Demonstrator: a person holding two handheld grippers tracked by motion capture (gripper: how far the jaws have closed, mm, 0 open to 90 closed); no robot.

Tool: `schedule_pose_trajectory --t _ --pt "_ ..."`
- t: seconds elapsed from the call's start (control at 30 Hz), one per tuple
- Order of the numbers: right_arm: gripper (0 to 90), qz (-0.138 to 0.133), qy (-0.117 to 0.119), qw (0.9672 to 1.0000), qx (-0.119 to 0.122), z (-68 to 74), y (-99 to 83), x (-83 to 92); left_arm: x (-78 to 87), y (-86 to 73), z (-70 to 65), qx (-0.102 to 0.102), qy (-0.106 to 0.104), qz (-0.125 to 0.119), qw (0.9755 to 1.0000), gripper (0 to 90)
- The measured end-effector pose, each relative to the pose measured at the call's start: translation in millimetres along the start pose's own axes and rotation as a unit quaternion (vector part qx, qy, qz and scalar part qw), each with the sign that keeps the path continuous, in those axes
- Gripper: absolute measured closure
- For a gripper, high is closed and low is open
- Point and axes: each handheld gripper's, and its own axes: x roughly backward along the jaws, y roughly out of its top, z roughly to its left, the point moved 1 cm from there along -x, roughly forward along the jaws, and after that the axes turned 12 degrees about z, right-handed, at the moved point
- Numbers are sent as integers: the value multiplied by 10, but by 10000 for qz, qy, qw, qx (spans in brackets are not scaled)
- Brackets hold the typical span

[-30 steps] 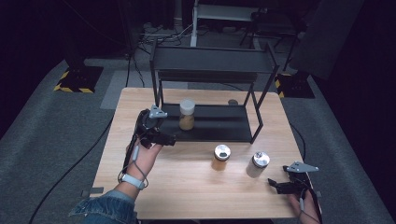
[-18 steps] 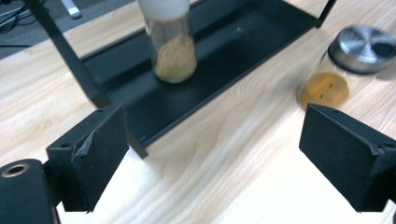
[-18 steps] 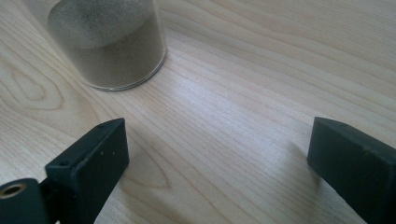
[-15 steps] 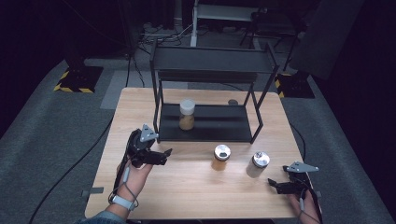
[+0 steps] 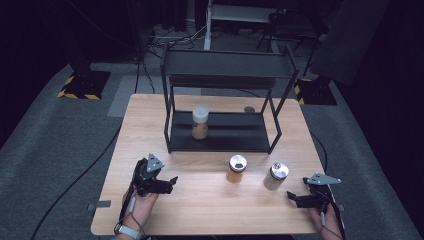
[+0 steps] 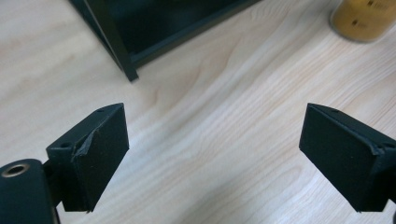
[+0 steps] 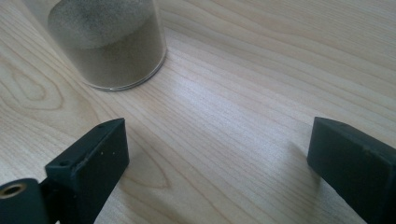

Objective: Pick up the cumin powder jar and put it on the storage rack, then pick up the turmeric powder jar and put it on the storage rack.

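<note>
Two spice jars in front of the black rack (image 5: 222, 131): amber jar (image 5: 236, 169) and grey-filled jar (image 5: 275, 176). Left gripper (image 5: 170, 182) and right gripper (image 5: 294, 197) nearby, jaws wide, empty. Likely light, rigid, smooth-walled; best gripped mid-body, below the metal caps.

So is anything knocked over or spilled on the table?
No, nothing stands out. The jar on the rack and the two jars on the table all stand upright, and the wood around them looks clean.

Three spice jars (image 5: 200, 123), one black rack (image 5: 226, 65), one table (image 5: 210, 210)
</note>
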Motion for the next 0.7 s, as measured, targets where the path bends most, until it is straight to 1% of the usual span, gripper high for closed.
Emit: schedule_pose_trajectory --t 0.07,0.3,0.4,0.7 --pt "52 2 0 10000 0 0 1 0 -45 -47 -12 37 14 38 10000 76" --pt "51 6 2 10000 5 -1 2 1 -170 -155 -49 14 90 196 9998 75" --pt "49 11 11 10000 18 -5 3 1 -225 -184 -58 -26 131 262 9996 75" --pt "46 14 15 10000 23 -6 5 1 -362 -271 -25 68 28 322 9995 74"
